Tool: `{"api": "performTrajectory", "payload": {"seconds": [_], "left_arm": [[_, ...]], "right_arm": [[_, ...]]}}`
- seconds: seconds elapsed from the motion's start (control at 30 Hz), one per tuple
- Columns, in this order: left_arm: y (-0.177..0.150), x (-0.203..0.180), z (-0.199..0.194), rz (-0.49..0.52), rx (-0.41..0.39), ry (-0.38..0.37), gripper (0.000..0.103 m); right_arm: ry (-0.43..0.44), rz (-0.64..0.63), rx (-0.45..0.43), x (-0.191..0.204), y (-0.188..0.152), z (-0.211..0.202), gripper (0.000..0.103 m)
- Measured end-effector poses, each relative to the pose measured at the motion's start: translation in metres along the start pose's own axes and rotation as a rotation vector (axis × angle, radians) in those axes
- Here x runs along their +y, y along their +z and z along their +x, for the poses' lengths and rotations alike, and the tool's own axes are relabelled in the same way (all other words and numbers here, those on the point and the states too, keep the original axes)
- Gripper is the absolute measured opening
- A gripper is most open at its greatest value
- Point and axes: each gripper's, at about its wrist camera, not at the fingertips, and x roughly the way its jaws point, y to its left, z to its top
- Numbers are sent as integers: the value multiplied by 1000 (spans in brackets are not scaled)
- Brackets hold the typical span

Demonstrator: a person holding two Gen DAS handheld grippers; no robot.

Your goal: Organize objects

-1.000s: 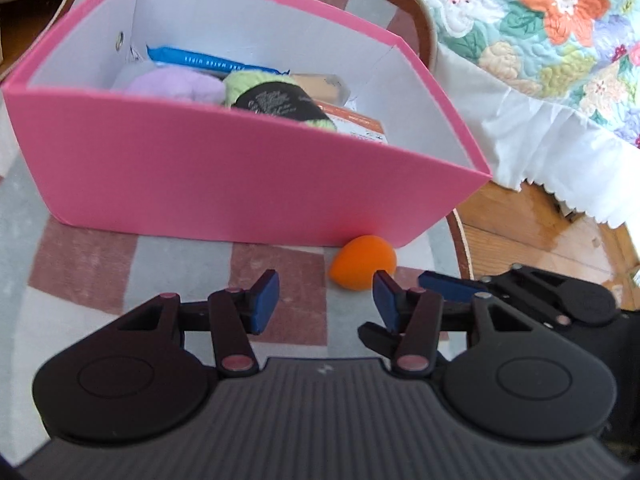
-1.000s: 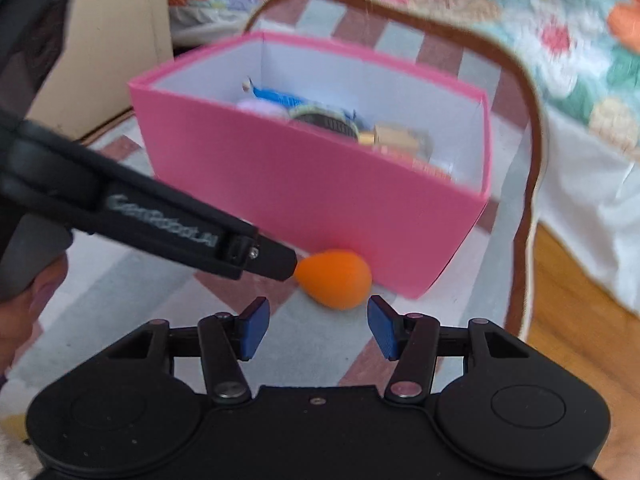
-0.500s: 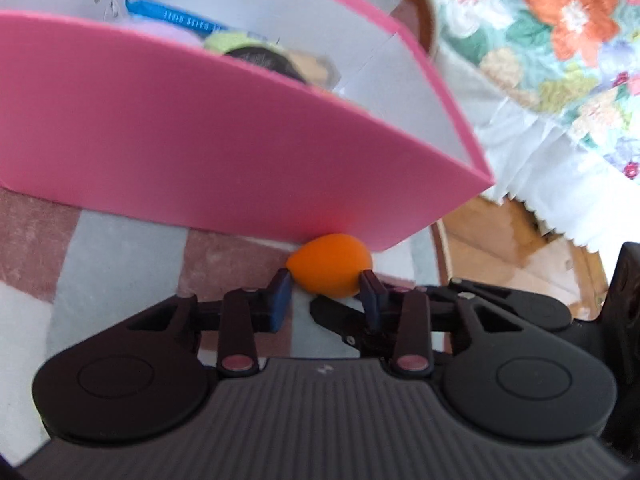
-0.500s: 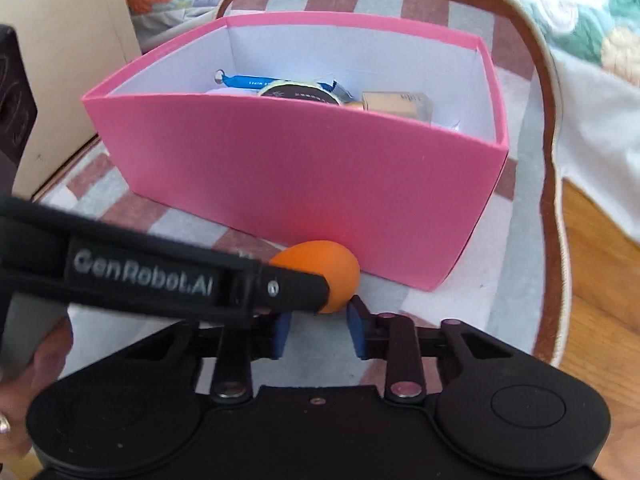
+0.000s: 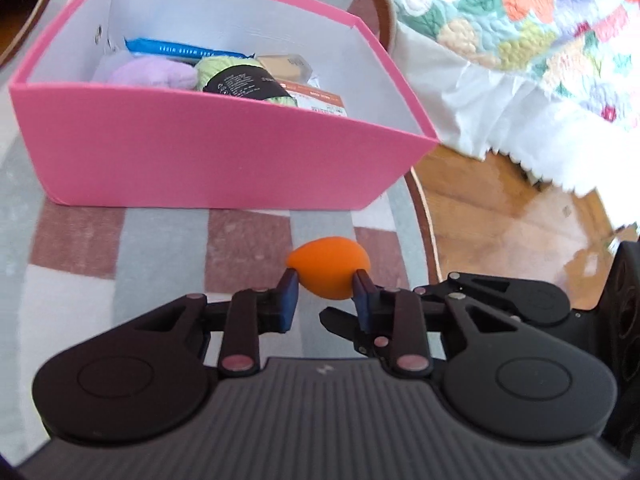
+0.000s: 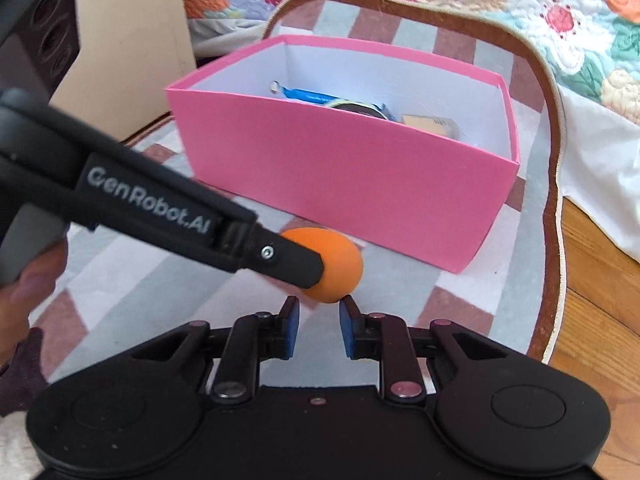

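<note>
An orange egg-shaped sponge (image 5: 328, 268) hangs just above the rug, in front of the pink box (image 5: 200, 160). My left gripper (image 5: 324, 284) has it between its blue pads, which press on its sides while the jaws are still closing. In the right wrist view the left finger (image 6: 280, 260) covers part of the sponge (image 6: 340, 260). My right gripper (image 6: 318, 312) is shut with nothing between its pads, its tips just under the sponge. The box (image 6: 340, 168) stands open at the top.
The box holds a purple plush (image 5: 152, 74), green yarn with a black label (image 5: 240, 80), a blue packet (image 5: 180, 48) and a tan carton (image 5: 284, 64). It stands on a checked rug (image 5: 100, 248). Wooden floor (image 5: 520, 220) and a flowered quilt (image 5: 520, 20) lie to the right.
The left jaws closed on the orange sponge and lifted it back from the foot of the box. The right jaws went from open to shut close under the sponge.
</note>
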Motion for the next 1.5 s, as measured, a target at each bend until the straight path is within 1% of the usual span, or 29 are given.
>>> {"api": "performTrajectory", "payload": {"seconds": [0.03,0.07,0.2,0.23,0.27,0.33,0.4,0.5,0.63,0.73,0.8,0.87,0.97,1.03,1.07,1.1,1.13,1.17,1.2,1.27,1.3,1.33,1.4,1.43,1.47,1.5], "left_arm": [[0,-5,-5,8,6,11,28],[-2,-7,-11,5,5,13,27],[-6,-20,-29,30,-12,17,22],[-6,-21,-32,30,-13,10,22],[-7,-22,-35,32,-15,1,20],[-7,-23,-37,25,-13,-27,20],[-7,-22,-34,19,-4,-28,20],[-11,-16,-24,15,17,-7,20],[-17,5,-11,-62,57,-8,20],[-19,17,-8,-94,46,21,20],[-18,25,-9,-116,27,23,20],[-15,31,-8,-133,6,40,20],[-12,35,-6,-140,-21,42,20],[-11,36,-3,-152,-48,20,23],[-10,34,-1,-155,-67,20,26],[-10,29,3,-142,-76,47,31],[-10,23,7,-105,-72,74,33],[-11,18,9,-79,-81,92,35],[-13,16,11,-78,-96,96,37],[-12,21,16,-130,-94,62,40],[-11,25,18,-162,-90,42,40],[-10,28,19,-181,-89,26,40],[-9,29,21,-175,-92,20,41],[-8,29,22,-170,-94,23,41],[-8,30,21,-172,-97,18,41],[-8,31,20,-184,-100,7,41]], "right_arm": [[0,-3,-2,3,-1,-4,27],[0,-5,-6,7,-1,-8,29],[-7,-1,-31,12,3,-23,33],[-15,-6,-45,13,4,-27,35],[-26,-13,-58,13,6,-31,41],[-26,-32,-81,12,9,-35,43],[-17,-45,-70,10,10,-30,42],[-6,-47,-44,9,9,-14,42],[13,-32,0,10,1,7,42],[8,9,22,6,-3,19,43],[8,20,17,4,-2,20,45],[-3,3,15,4,0,21,55],[-49,-23,11,0,5,23,59],[-78,-12,15,-9,8,27,59],[-84,2,16,-14,10,29,60],[-90,19,15,-19,11,30,60],[-96,43,15,-25,12,31,60],[-101,68,18,-30,12,31,60],[-111,86,15,-33,11,30,61],[-120,106,0,-38,10,32,66],[-118,114,-3,-42,9,33,67],[-123,121,-7,-45,9,36,67],[-129,127,-16,-51,11,43,67],[-117,143,-14,-54,12,47,59],[-72,172,-19,-58,12,49,38],[-33,205,-21,-60,10,50,38]]}}
